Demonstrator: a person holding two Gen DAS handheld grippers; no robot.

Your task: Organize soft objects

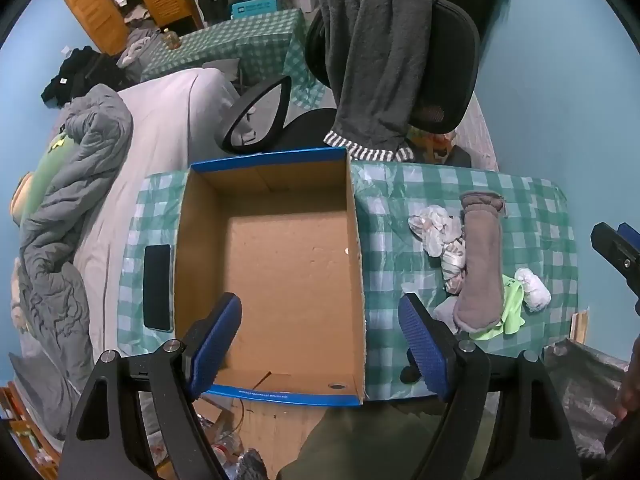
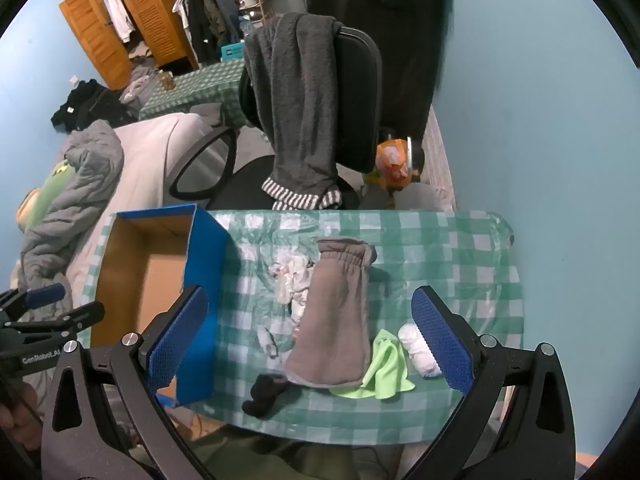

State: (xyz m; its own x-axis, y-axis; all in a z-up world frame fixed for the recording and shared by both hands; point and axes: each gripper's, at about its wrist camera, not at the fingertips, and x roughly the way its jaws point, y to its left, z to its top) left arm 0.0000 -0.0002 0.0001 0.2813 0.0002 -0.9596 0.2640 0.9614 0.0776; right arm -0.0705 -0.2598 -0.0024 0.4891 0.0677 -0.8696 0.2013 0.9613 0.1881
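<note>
An empty cardboard box (image 1: 280,264) with blue outer walls (image 2: 202,276) stands on the left half of the checked table. My left gripper (image 1: 320,344) hangs open above the box's near right corner, holding nothing. Right of the box lies a pile: a long grey-brown sock (image 2: 334,320) (image 1: 482,268), crumpled white patterned socks (image 2: 292,280) (image 1: 440,236), a lime green cloth (image 2: 386,368) (image 1: 510,312), a rolled white sock (image 2: 418,350) (image 1: 532,288) and a black sock (image 2: 264,396). Over that pile my right gripper (image 2: 316,336) is open and empty.
A black phone (image 1: 157,286) lies on the table left of the box. Behind the table an office chair (image 2: 356,100) carries a dark grey garment (image 1: 380,60). A bed with a grey duvet (image 1: 68,208) is at the left, the blue wall at the right.
</note>
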